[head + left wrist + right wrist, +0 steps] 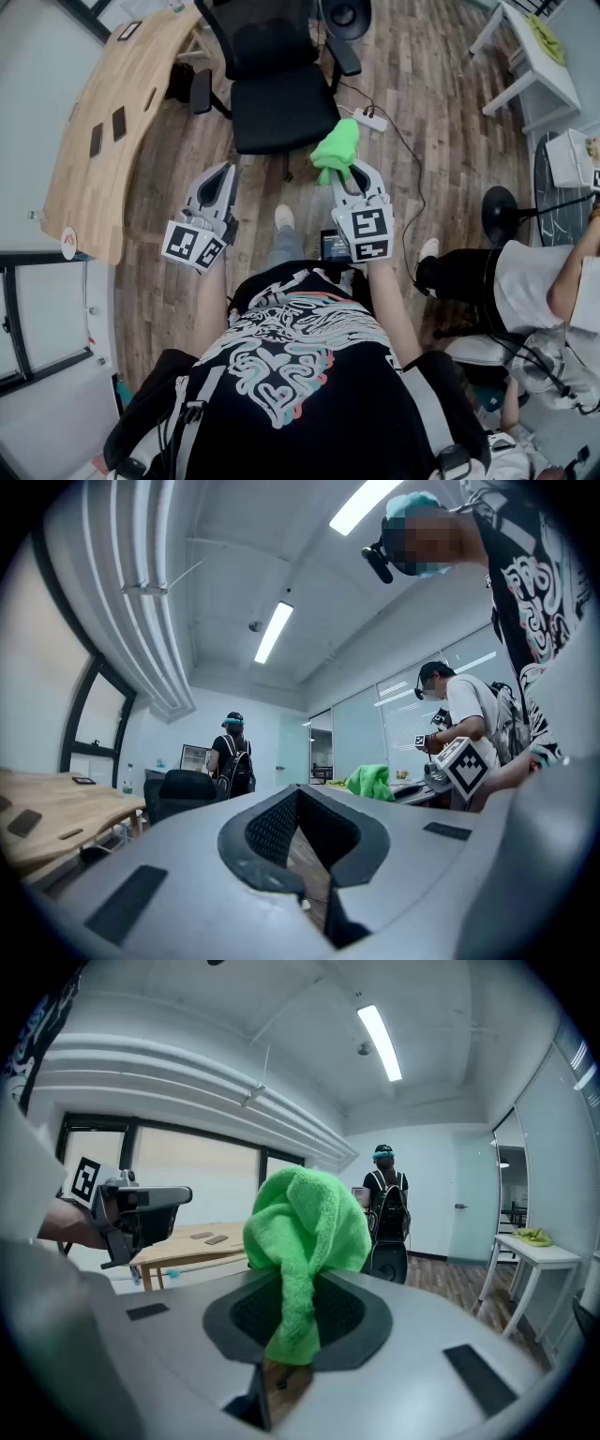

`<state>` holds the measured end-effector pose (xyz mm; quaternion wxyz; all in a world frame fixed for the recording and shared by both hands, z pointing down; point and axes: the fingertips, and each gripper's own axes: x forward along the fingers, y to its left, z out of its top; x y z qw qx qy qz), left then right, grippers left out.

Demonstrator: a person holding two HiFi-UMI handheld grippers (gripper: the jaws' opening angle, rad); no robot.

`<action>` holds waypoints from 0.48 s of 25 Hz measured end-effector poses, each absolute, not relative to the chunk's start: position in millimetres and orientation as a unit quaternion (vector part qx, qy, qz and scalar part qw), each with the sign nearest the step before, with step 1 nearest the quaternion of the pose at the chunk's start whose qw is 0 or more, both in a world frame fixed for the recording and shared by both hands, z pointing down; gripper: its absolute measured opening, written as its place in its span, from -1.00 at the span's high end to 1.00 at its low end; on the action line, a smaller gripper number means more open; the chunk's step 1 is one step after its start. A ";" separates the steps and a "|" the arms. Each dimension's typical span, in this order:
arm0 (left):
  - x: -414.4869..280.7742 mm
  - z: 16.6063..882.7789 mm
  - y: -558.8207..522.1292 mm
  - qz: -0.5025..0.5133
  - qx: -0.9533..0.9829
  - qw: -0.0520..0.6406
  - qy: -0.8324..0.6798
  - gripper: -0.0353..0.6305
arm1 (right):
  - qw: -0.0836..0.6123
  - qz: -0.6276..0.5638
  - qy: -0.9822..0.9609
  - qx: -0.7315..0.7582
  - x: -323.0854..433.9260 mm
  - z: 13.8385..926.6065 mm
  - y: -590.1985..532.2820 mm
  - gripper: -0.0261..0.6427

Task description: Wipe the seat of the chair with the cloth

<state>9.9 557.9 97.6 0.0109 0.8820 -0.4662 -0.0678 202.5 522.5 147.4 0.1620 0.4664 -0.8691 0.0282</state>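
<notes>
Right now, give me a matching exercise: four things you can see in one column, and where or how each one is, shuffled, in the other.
Column one
1. green cloth
2. black office chair
3. left gripper
4. wooden desk

Column two
A. along the left side of the head view
B. straight ahead, seat bare
C. pinched in the fingers of the right gripper
D. holding nothing

Pairs: 1-C, 2-B, 3-D, 4-A
</notes>
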 end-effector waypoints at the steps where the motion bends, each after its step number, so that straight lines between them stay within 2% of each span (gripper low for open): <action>1: 8.2 97.6 559.8 -0.061 0.883 0.007 -0.466 0.89 | 0.159 0.029 -0.869 0.467 199.9 147.4 525.9 0.73; 8: -3.6 106.4 578.9 -0.031 0.876 0.016 -0.482 0.89 | 0.167 0.036 -0.867 0.468 199.2 159.3 547.7 0.73; 12: -1.8 110.0 590.9 -0.020 0.869 0.014 -0.494 0.89 | 0.143 0.051 -0.866 0.476 207.8 157.1 556.3 0.73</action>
